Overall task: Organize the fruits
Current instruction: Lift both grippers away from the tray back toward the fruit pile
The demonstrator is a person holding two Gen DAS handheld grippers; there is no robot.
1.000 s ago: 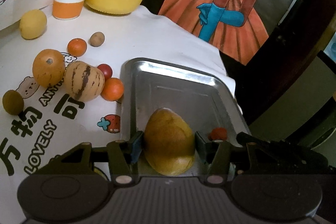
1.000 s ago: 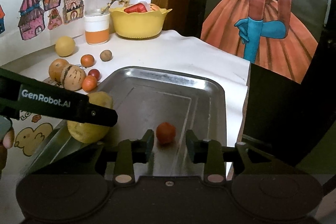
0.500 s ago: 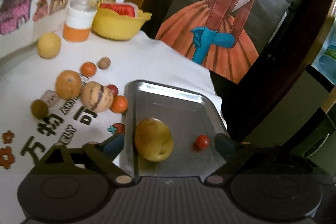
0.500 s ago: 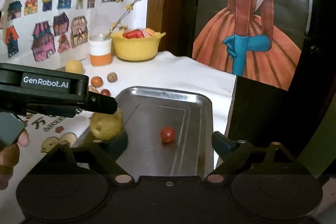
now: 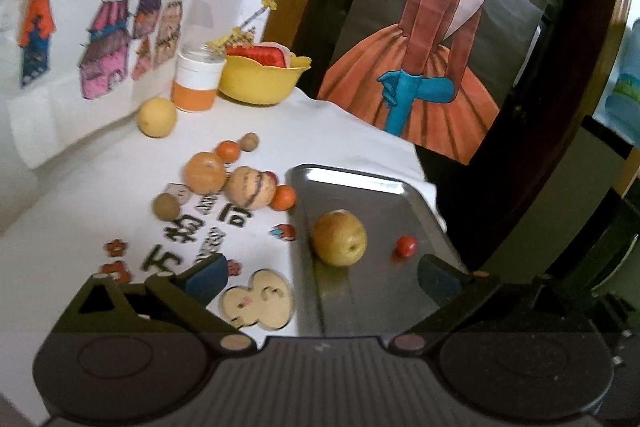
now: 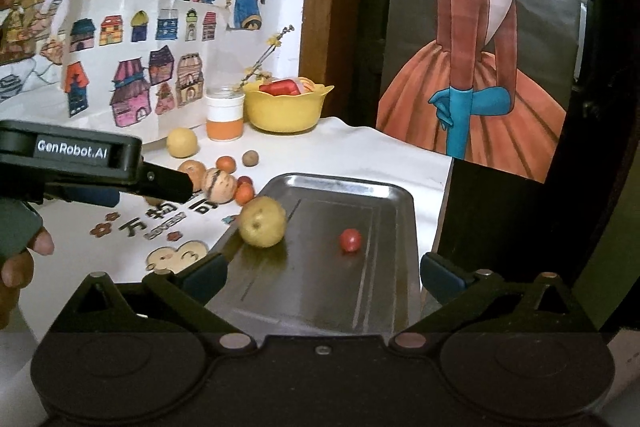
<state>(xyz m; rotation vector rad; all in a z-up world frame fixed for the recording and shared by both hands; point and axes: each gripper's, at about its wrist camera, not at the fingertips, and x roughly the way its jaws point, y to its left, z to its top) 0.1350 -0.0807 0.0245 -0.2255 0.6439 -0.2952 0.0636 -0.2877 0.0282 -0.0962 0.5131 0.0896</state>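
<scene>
Left wrist view: left gripper (image 5: 320, 277) was spread wide, holding nothing. The pear (image 5: 339, 237) and small red fruit (image 5: 406, 245) lay in the metal tray (image 5: 360, 183), frame centre. Loose fruits (image 5: 224, 175) waited centre-left; approach one squarely.

Right wrist view: right gripper (image 6: 322, 271) gaped empty above the tray.

**Readable text**

"GenRobot.AI", white letters on a black label, side of the left gripper (image 6: 92, 163), left edge of right wrist view. Tablecloth (image 5: 100, 195) has big black Chinese chars: 万, 物, 可 legible, center-left of left wrist view, w/ smaller Latin lettering beside them too blurred to read. Same chars show in right wrist view, partly hidden behind the gripper. No other legible labels, nos. or signs.
</scene>
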